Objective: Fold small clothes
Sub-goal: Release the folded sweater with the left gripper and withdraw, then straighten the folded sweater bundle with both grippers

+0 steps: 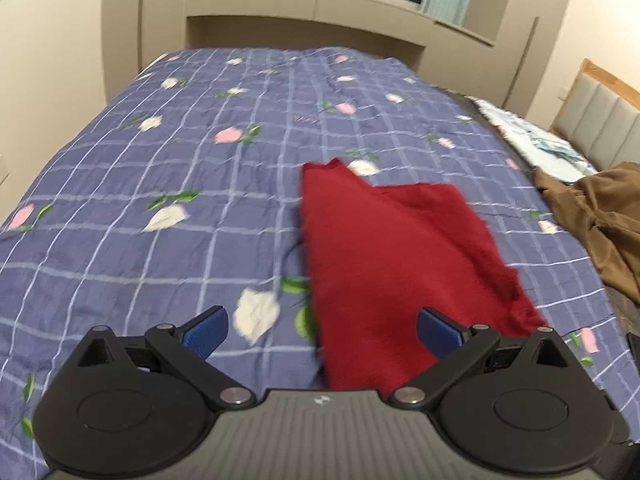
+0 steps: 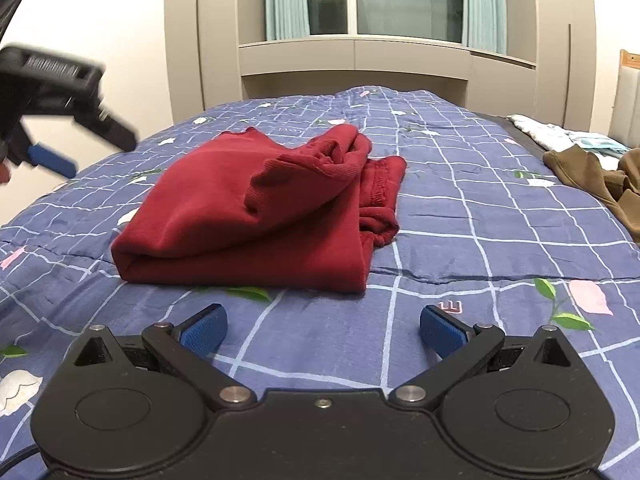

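Red folded garment point(image 2: 256, 216), one, lies on the bed point(image 2: 480, 216); beside it we hold each hand-held gripper, left point(image 1: 322, 332) and right point(image 2: 323, 330), spread wide, empty.

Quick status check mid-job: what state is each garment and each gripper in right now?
Red garment: folded over, lying on the bed, top layer bunched, not gripped.
Brown garment: crumpled, unfolded, at the bed's right edge.
Light patterned cloth: lying loose beyond the brown one.
Left gripper: open, nothing held.
Right gripper: open, nothing held, short of the red garment.
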Demonstrator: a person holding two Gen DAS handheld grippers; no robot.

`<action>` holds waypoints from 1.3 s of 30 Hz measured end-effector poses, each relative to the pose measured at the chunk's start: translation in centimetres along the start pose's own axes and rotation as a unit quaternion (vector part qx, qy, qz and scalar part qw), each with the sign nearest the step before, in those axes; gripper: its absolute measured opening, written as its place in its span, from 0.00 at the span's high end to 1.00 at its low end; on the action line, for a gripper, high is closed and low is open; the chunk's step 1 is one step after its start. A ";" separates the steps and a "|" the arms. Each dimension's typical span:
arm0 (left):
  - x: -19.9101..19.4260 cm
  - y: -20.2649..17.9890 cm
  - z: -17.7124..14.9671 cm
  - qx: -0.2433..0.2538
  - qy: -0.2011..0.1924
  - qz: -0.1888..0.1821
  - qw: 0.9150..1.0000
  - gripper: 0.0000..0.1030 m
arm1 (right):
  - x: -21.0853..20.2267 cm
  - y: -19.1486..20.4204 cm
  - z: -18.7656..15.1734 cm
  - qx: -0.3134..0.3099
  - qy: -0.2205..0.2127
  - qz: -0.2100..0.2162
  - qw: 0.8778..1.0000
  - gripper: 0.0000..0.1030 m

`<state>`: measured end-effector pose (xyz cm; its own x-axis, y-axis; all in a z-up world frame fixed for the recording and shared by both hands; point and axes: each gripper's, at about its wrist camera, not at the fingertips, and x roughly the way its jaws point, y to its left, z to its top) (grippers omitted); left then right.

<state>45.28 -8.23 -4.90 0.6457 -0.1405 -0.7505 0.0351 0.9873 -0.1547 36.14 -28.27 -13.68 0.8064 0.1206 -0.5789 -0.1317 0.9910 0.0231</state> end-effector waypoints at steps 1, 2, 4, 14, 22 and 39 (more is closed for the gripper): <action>0.1 0.5 -0.3 -0.006 0.005 0.006 1.000 0.01 | -0.2 0.0 0.1 0.004 0.001 -0.005 1.000 0.00; 0.3 1.2 -0.7 -0.017 0.014 0.012 1.000 0.01 | -0.6 0.0 0.2 0.012 -0.001 -0.002 1.000 0.00; 0.5 2.6 -1.5 -0.041 0.029 0.020 0.999 0.01 | -1.8 -0.2 0.5 0.043 -0.020 0.024 0.999 0.00; 2.7 6.0 -2.5 -0.149 0.058 0.005 0.987 0.01 | 0.6 -0.9 6.1 0.162 -0.055 0.024 0.985 0.01; 4.4 2.9 -2.5 -0.105 0.069 -0.002 0.992 0.01 | 2.9 -0.7 6.1 0.161 -0.028 -0.018 0.986 0.72; 4.6 3.5 -2.7 -0.072 0.075 -0.002 0.995 0.01 | 1.1 -2.2 4.3 0.133 -0.047 -0.036 0.989 0.17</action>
<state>46.34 -5.66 -10.65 0.5236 -0.1647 -0.8359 -0.0787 0.9676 -0.2400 39.78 -30.10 -10.84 0.8599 0.0421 -0.5088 0.0743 0.9757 0.2063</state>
